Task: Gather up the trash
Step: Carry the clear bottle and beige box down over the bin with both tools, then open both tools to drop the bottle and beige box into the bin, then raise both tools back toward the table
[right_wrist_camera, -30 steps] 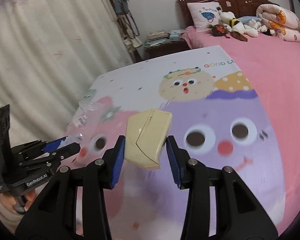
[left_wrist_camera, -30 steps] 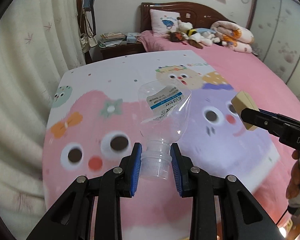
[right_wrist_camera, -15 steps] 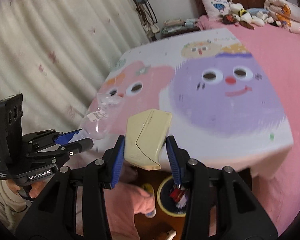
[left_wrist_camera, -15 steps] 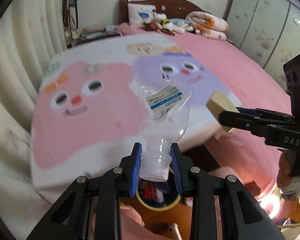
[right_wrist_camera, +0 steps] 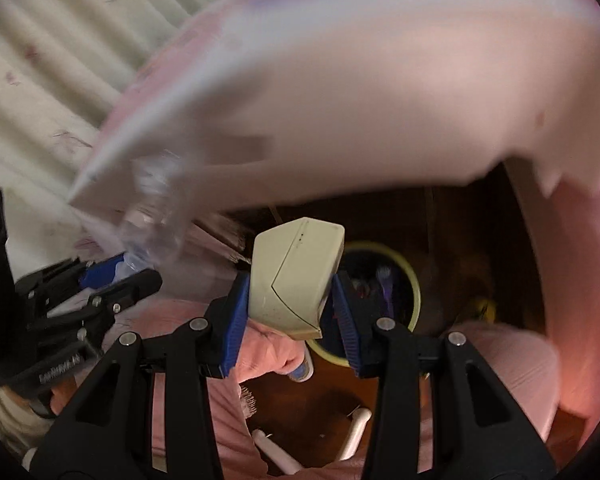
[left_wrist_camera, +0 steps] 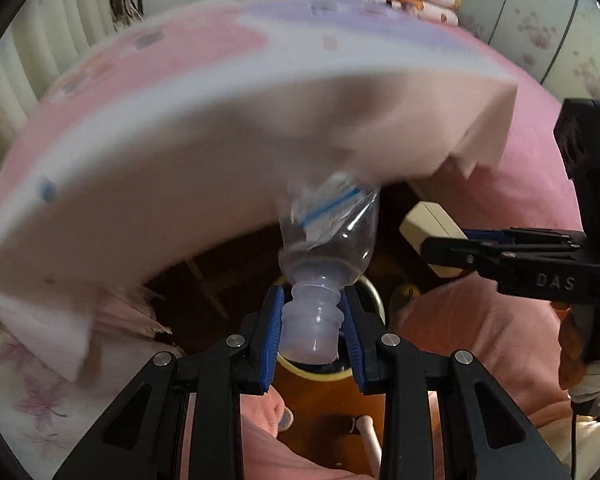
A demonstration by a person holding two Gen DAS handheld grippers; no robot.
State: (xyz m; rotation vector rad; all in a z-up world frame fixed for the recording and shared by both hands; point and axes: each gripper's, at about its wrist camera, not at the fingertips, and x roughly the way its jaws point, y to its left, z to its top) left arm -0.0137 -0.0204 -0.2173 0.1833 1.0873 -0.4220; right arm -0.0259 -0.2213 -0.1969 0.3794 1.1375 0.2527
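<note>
Both loads are in hand, so the step under way is the carry to the bin, with the drop not yet made. The left tongs (left_wrist_camera: 311,330) are clamped on the white ribbed neck of a clear, crumpled plastic bottle with a blue-and-white label (left_wrist_camera: 332,232), whose body sticks out ahead of the blue pads. The right tongs (right_wrist_camera: 288,310) grip a cream-coloured, wedge-shaped plastic casing (right_wrist_camera: 294,276) between their pads, its upper end standing clear beyond them. Directly below and ahead of both tongs, on the brown wooden floor (right_wrist_camera: 324,412), sits a round bin with a yellow-green rim (right_wrist_camera: 414,280); in the left wrist view the bottle's neck hides most of its mouth, and in the right wrist view the casing covers its left part, with dark contents and something purple inside it. Above and beyond the tongs hangs the blurred edge of a pink and white cartoon-print cloth (left_wrist_camera: 204,148), apparently draped over a tabletop, and pink-clad knees (left_wrist_camera: 472,332) lie close on either side of the bin. The next move calls for centring each piece over the bin's mouth, clear of the knees and the overhanging cloth, then parting the pads so it falls inside; the light bottle could glance off the rim if let go off-centre.
</note>
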